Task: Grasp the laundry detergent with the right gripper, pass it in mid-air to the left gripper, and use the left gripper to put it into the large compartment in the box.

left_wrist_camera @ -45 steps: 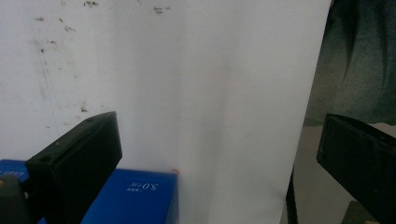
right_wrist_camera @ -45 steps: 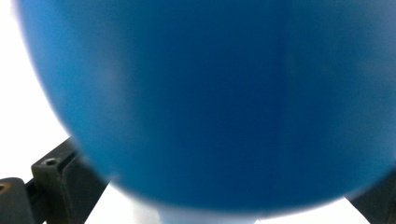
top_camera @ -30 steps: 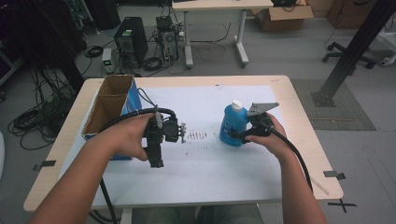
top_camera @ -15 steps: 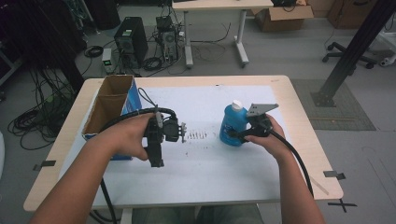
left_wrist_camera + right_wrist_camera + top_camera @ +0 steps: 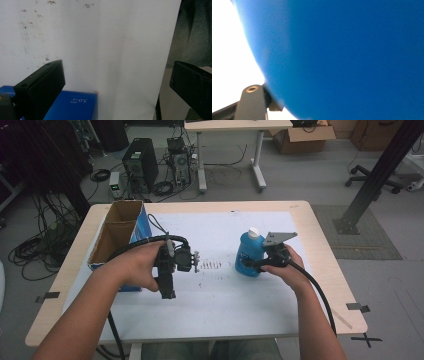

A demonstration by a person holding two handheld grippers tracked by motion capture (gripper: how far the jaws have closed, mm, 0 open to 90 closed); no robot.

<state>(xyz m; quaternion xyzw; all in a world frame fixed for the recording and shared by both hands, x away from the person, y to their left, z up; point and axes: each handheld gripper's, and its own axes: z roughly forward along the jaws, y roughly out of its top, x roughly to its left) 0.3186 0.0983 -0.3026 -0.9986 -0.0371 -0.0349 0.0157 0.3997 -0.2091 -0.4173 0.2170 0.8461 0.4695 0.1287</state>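
A blue bottle (image 5: 248, 251) with a white cap stands upright on the white sheet (image 5: 225, 300), right of centre. My right gripper (image 5: 246, 265) is shut on its lower body, coming in from the right. In the right gripper view the bottle's blue wall (image 5: 349, 55) presses against one jaw at the lower left. My left gripper (image 5: 167, 292) is held above the sheet left of centre, its jaws pointing back toward the person. In the left gripper view that gripper (image 5: 115, 87) is open, its jaws wide apart with nothing between them.
An open cardboard box (image 5: 142, 225) with a blue side stands at the table's left edge. Its blue face (image 5: 75, 105), printed 5.0, lies just under the left gripper. Small dark marks (image 5: 210, 265) dot the sheet between the grippers. Bare wooden table (image 5: 325, 270) frames the sheet.
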